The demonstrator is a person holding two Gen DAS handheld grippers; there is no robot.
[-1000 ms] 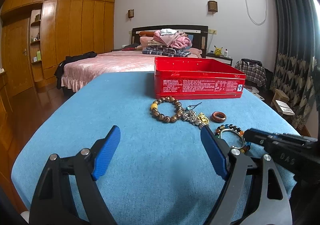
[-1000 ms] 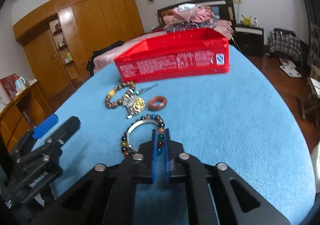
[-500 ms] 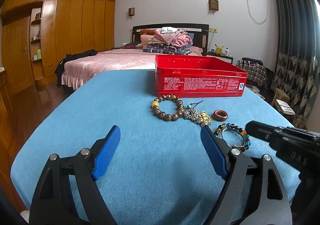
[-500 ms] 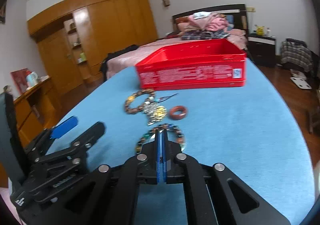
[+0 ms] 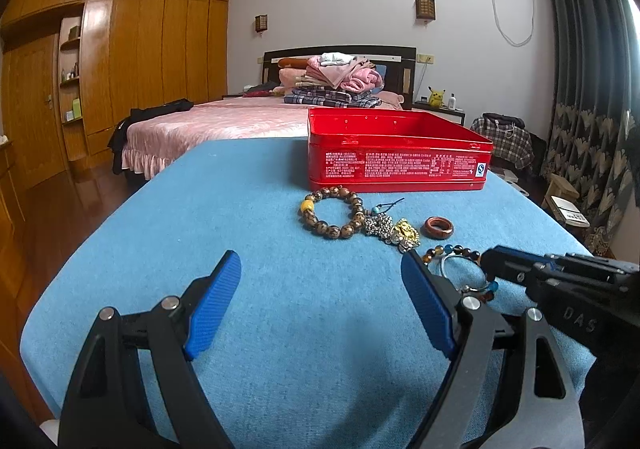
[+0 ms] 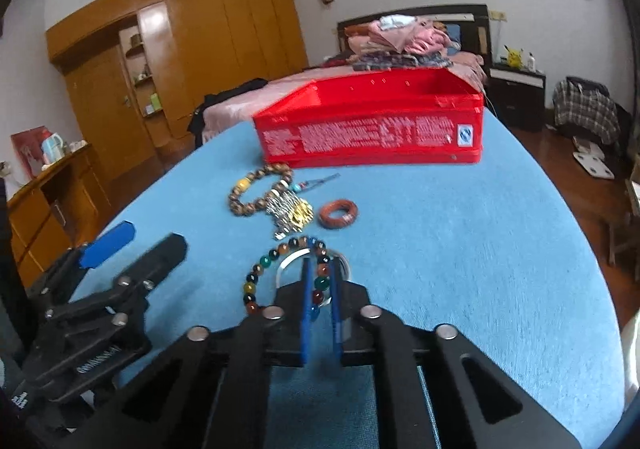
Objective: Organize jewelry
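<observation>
The right gripper (image 6: 320, 285) pinches the multicoloured bead bracelet (image 6: 264, 269) on the blue cloth (image 6: 460, 249); its side reads "DAS". The left gripper (image 5: 320, 305) hovers spread, empty. Beyond lie a brown bead bracelet (image 5: 330, 209), a reddish ring (image 5: 439, 227) and a red tin (image 5: 400, 153) whose white print is unreadable.

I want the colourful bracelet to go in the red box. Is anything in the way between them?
Yes. The right claw is shut on the colourful bracelet. Between it and the red box lie a gold and silver charm and a reddish ring. Lifting it over them should clear both.
</observation>
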